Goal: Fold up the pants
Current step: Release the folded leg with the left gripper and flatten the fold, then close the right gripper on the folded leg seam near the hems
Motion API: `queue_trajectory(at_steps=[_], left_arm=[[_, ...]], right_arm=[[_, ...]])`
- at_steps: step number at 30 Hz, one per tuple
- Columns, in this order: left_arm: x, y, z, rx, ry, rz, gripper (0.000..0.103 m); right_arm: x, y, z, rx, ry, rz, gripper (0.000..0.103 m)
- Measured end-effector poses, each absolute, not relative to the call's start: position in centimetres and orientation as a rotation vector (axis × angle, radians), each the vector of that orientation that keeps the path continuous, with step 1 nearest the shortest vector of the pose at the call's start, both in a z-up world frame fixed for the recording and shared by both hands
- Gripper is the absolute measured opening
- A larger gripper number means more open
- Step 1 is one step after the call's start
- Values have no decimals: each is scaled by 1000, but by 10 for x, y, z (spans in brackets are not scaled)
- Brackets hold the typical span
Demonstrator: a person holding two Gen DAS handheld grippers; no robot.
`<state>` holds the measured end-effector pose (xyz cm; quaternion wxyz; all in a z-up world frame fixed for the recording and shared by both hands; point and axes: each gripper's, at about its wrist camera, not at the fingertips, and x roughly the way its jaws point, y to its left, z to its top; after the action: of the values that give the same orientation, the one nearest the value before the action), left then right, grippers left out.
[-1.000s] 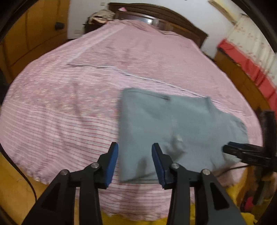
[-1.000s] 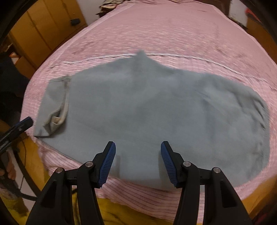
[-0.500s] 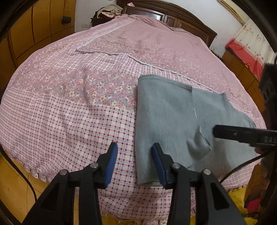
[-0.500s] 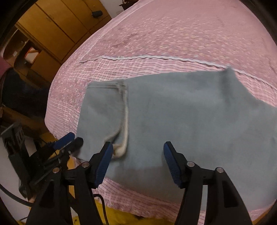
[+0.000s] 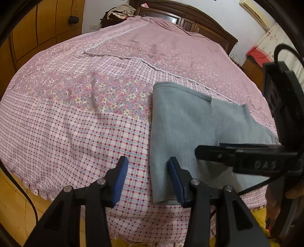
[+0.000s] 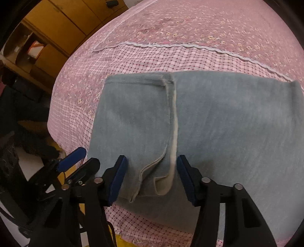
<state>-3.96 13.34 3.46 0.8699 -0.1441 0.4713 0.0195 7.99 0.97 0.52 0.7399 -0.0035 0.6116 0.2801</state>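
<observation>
Grey-blue pants (image 5: 180,121) lie folded on the pink bedspread (image 5: 76,114) near the bed's front edge. In the right wrist view the pants (image 6: 218,117) fill the middle, with a folded-over flap and pale hem (image 6: 173,133) running toward me. My left gripper (image 5: 146,180) is open and empty, over the folded left edge of the pants. My right gripper (image 6: 152,176) is open and empty, straddling the hem end at the near edge. The right gripper also shows in the left wrist view (image 5: 237,153), and the left gripper in the right wrist view (image 6: 76,157).
A dark wooden headboard (image 5: 190,15) stands at the far end of the bed. Wooden wardrobes (image 5: 38,28) line the left wall. Red cushions and a curtain (image 5: 260,53) are at the far right. Yellow floor (image 5: 11,199) shows below the bed edge.
Both grippers have shifted left along the pants. The right gripper now sits over the hem flap, and the left one over the folded left edge. Both stayed open.
</observation>
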Motion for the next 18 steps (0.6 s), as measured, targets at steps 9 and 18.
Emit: queue_trajectory(at_steps=[9, 18], left_arm=[[-39, 128, 33, -281, 985, 42, 48], [-40, 130, 34, -306, 987, 45, 48]], right_arm=[[82, 3, -12, 70, 1370, 601, 52], [65, 20, 12, 11, 1280, 681, 41]])
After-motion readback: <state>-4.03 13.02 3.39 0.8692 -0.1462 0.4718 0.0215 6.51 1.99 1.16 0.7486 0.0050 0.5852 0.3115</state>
